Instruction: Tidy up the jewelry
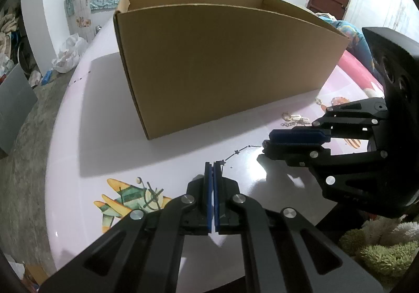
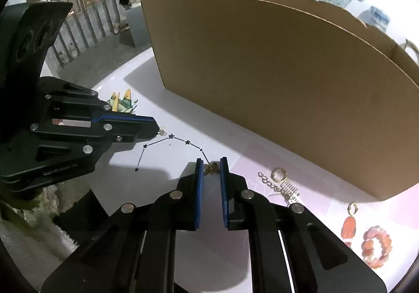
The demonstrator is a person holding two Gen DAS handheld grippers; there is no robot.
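- Right wrist view: the right tool [image 2: 211,165] sits low centre of the frame, its blue pads either side of a small brass charm [image 2: 211,168] on the tabletop [image 2: 183,120]. A gap shows on both sides, so the charm is bracketed but not yet pinched.
- More jewelry lies lower right: a chain [image 2: 272,183], a gold ring [image 2: 279,174], and an orange bracelet [image 2: 376,245], all loose before the box [image 2: 275,78].
- Open-topped, the box fills the upper frame, probably where the pieces will go.
- Left tool [image 2: 156,127] enters from the left of the frame, clenched; a tiny trinket [image 2: 162,132] shows at its tip, seemingly held there.
- Left wrist view: its pads meet, low centre of the frame.
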